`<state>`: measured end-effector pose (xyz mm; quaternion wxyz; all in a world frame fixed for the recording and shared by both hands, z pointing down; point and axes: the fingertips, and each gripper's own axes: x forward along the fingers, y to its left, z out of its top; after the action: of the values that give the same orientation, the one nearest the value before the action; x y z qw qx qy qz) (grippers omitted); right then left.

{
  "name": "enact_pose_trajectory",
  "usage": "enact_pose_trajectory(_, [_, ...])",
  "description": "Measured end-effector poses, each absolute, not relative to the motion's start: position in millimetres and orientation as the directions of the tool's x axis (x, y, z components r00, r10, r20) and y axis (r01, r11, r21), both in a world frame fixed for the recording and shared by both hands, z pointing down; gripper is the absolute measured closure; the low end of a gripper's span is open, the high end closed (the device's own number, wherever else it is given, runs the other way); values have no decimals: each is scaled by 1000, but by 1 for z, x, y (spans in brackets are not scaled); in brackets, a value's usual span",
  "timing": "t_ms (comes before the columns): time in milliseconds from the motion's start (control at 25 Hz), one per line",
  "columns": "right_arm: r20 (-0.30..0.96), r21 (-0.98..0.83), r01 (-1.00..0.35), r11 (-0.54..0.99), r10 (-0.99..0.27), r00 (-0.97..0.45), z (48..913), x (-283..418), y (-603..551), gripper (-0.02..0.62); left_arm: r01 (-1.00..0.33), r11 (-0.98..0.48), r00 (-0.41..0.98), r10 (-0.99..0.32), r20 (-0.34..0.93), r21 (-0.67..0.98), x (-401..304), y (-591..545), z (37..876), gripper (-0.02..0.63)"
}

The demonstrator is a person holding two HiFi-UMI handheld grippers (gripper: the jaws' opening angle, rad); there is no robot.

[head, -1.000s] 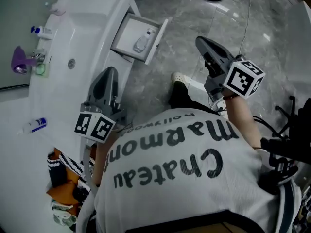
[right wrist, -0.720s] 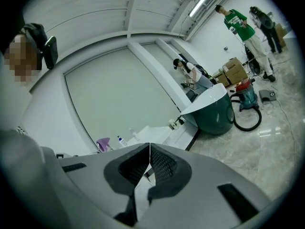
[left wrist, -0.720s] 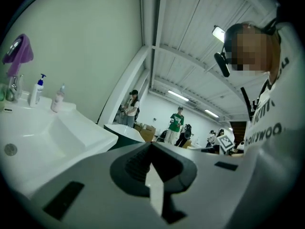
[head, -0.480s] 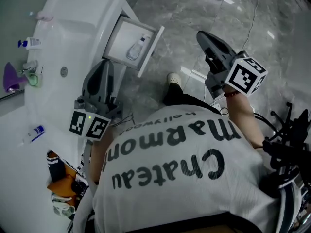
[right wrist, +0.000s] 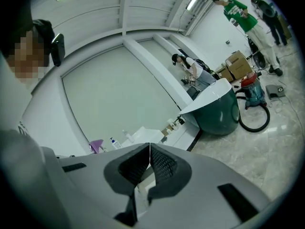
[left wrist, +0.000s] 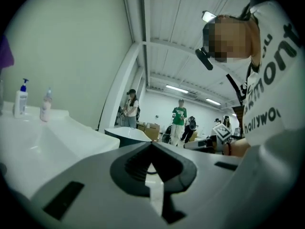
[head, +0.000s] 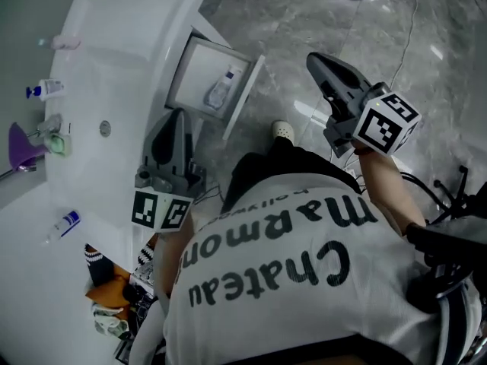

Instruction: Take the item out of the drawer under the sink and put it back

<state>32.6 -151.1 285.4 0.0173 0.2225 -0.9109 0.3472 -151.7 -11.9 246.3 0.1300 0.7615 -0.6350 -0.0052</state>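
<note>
Left jaws: they are pressing tight together, and they are holding nothing.
Right jaws: they are pressing tight together too, with nothing between them.
Left gripper (left wrist: 152, 146): in the head view it is pointing to 12 o'clock and is showing right at the front edge of the sink.
Right gripper (right wrist: 149, 149): in the head view it is pointing to about 11 o'clock and is hanging over the floor, well apart from the left gripper.
Item (head: 221, 88): it is lying inside the open drawer, near the drawer's front panel. No gripper is touching it.
Drawer (head: 194, 71): it is sticking out from under the sink. It is sitting at 1 o'clock from the left gripper and at 9 o'clock from the right gripper.
Sink (head: 114, 59): it is white and is sitting at 10 o'clock from the left gripper.
Pump bottle (head: 44, 90): it is standing at the far side of the sink, at 9 o'clock.
Purple thing (head: 21, 144): it is sitting near the pump bottle, at its 6 o'clock.
Tube (head: 65, 223): it is lying on the white top, at 8 o'clock from the left gripper.
Shoe (head: 283, 131): it is resting on the grey floor (head: 304, 14) between the two grippers.
</note>
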Motion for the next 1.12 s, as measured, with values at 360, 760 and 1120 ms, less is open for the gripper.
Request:
enact_pose_trajectory(360, [253, -620, -404, 672, -315, -915, 364, 6, -130, 584, -972, -96, 166, -923, 346, 212, -162, -37, 346, 601])
enact_pose_trajectory(760, [309, -711, -498, 497, -415, -856, 468, 14, -120, 584, -973, -132, 214, -819, 532, 187, -183, -70, 476, 601])
enact_pose_trajectory(1120, [342, -807, -510, 299, -467, -815, 545, 25, -104, 584, -965, -253, 241, -728, 642, 74, -172, -99, 543, 601])
